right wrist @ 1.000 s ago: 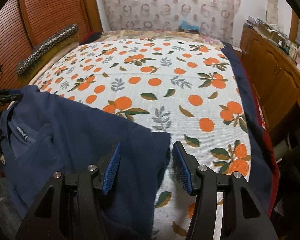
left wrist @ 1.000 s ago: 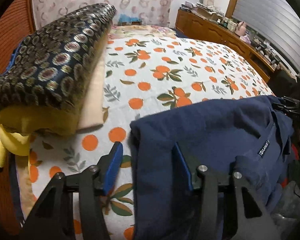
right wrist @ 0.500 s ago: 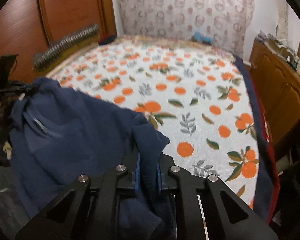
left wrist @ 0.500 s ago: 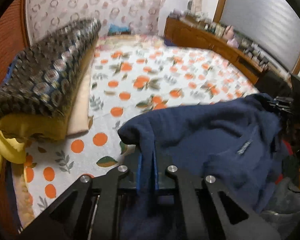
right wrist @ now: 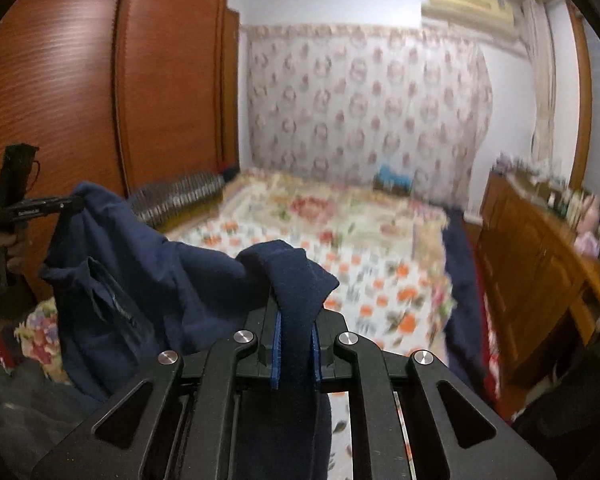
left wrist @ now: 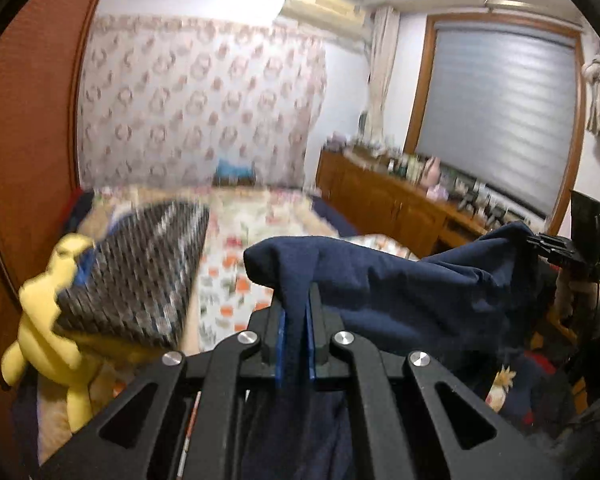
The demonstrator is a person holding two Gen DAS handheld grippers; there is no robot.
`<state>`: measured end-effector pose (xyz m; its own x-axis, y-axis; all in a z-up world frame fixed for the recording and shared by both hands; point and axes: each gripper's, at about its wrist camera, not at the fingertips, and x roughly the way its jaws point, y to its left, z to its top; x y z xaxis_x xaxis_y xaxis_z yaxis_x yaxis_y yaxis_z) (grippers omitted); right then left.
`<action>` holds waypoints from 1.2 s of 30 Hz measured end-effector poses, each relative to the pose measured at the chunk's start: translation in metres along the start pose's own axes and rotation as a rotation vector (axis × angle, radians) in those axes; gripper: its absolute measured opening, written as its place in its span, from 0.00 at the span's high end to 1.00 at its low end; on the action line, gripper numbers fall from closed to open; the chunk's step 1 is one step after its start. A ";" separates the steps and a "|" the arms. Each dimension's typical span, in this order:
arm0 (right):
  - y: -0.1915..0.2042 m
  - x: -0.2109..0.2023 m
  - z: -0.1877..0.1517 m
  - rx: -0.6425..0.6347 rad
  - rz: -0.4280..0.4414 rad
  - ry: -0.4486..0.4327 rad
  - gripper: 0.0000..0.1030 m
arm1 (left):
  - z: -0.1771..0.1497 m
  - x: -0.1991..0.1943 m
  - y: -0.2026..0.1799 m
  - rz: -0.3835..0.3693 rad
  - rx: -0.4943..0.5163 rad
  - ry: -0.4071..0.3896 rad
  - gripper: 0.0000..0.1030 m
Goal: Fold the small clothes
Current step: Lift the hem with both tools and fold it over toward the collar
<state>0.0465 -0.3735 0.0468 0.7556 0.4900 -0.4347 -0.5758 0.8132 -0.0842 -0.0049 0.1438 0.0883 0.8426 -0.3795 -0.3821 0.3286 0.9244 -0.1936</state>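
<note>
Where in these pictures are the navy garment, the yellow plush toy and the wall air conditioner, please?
navy garment [left wrist: 400,292], left wrist view, on its stretched upper fabric.
yellow plush toy [left wrist: 44,316], left wrist view, on its body.
wall air conditioner [right wrist: 470,2], right wrist view, on its front panel.

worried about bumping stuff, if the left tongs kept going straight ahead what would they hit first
Apart from the navy garment the left tongs already clamp, probably the bed with its orange-print cover below and ahead; depth is unclear in the blur.

Ahead of you lies the orange-print bedspread [right wrist: 364,264], a yellow plush toy [left wrist: 48,320] beside the dark patterned cushion [left wrist: 140,272]. Your wooden sideboard [left wrist: 396,208] lines the shuttered window [left wrist: 496,116].
</note>
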 end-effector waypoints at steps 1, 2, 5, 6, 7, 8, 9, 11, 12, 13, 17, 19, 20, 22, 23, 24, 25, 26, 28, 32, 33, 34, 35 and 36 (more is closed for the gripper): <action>0.001 -0.008 0.006 -0.006 -0.002 -0.019 0.92 | 0.004 -0.007 -0.002 -0.001 0.004 -0.020 0.96; 0.002 -0.017 0.014 -0.014 -0.004 -0.039 0.92 | 0.011 -0.017 -0.005 -0.007 0.010 -0.049 0.96; 0.003 -0.044 0.035 -0.038 -0.016 -0.104 0.92 | 0.030 -0.040 -0.012 -0.009 0.024 -0.121 0.96; 0.002 -0.049 0.040 -0.041 -0.022 -0.121 0.92 | 0.034 -0.045 -0.012 -0.007 0.027 -0.139 0.96; 0.000 -0.059 0.049 -0.042 -0.028 -0.150 0.92 | 0.040 -0.050 -0.014 -0.006 0.030 -0.160 0.96; -0.001 -0.066 0.056 -0.041 -0.030 -0.170 0.92 | 0.046 -0.055 -0.015 -0.006 0.033 -0.181 0.96; -0.003 -0.072 0.062 -0.041 -0.032 -0.189 0.92 | 0.051 -0.059 -0.015 -0.007 0.035 -0.197 0.96; -0.006 -0.085 0.077 -0.050 -0.043 -0.232 0.92 | 0.063 -0.065 -0.017 -0.001 0.044 -0.229 0.96; -0.007 -0.090 0.083 -0.059 -0.048 -0.248 0.92 | 0.069 -0.066 -0.016 0.003 0.046 -0.240 0.96; -0.008 -0.093 0.091 -0.068 -0.050 -0.263 0.92 | 0.076 -0.065 -0.016 0.006 0.049 -0.249 0.96; -0.017 -0.079 0.128 -0.100 -0.082 -0.272 0.92 | 0.106 -0.033 -0.007 0.062 0.082 -0.244 0.96; -0.026 -0.049 0.144 -0.106 -0.121 -0.236 0.92 | 0.116 0.000 0.006 0.093 0.076 -0.213 0.94; -0.035 -0.023 0.151 -0.098 -0.145 -0.197 0.92 | 0.119 0.024 0.014 0.112 0.078 -0.193 0.93; -0.049 0.023 0.156 -0.087 -0.190 -0.139 0.92 | 0.118 0.073 0.029 0.151 0.092 -0.131 0.87; -0.058 0.057 0.155 -0.086 -0.224 -0.092 0.90 | 0.114 0.103 0.039 0.189 0.096 -0.075 0.84; -0.066 0.086 0.153 -0.088 -0.244 -0.043 0.89 | 0.110 0.124 0.048 0.211 0.085 -0.030 0.82; -0.078 0.121 0.146 -0.081 -0.258 0.028 0.81 | 0.103 0.145 0.057 0.218 0.072 0.016 0.80; -0.093 0.161 0.133 -0.067 -0.293 0.118 0.75 | 0.093 0.164 0.065 0.219 0.062 0.063 0.75; -0.110 0.205 0.108 -0.029 -0.312 0.220 0.74 | 0.073 0.185 0.073 0.219 0.049 0.118 0.62; -0.130 0.243 0.056 0.041 -0.300 0.293 0.70 | 0.038 0.198 0.069 0.182 0.042 0.194 0.46; -0.130 0.243 0.048 0.049 -0.283 0.299 0.68 | 0.031 0.198 0.065 0.177 0.044 0.204 0.44; -0.130 0.242 0.040 0.052 -0.274 0.307 0.65 | 0.025 0.198 0.061 0.171 0.049 0.215 0.44; -0.129 0.239 0.033 0.053 -0.267 0.306 0.61 | 0.018 0.197 0.055 0.165 0.057 0.226 0.44; -0.125 0.234 0.027 0.057 -0.259 0.301 0.59 | 0.017 0.195 0.050 0.166 0.061 0.229 0.44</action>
<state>0.3037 -0.3517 -0.0199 0.7434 0.1595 -0.6496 -0.3535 0.9182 -0.1790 0.1831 0.1163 0.0190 0.7707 -0.2154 -0.5997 0.2253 0.9725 -0.0598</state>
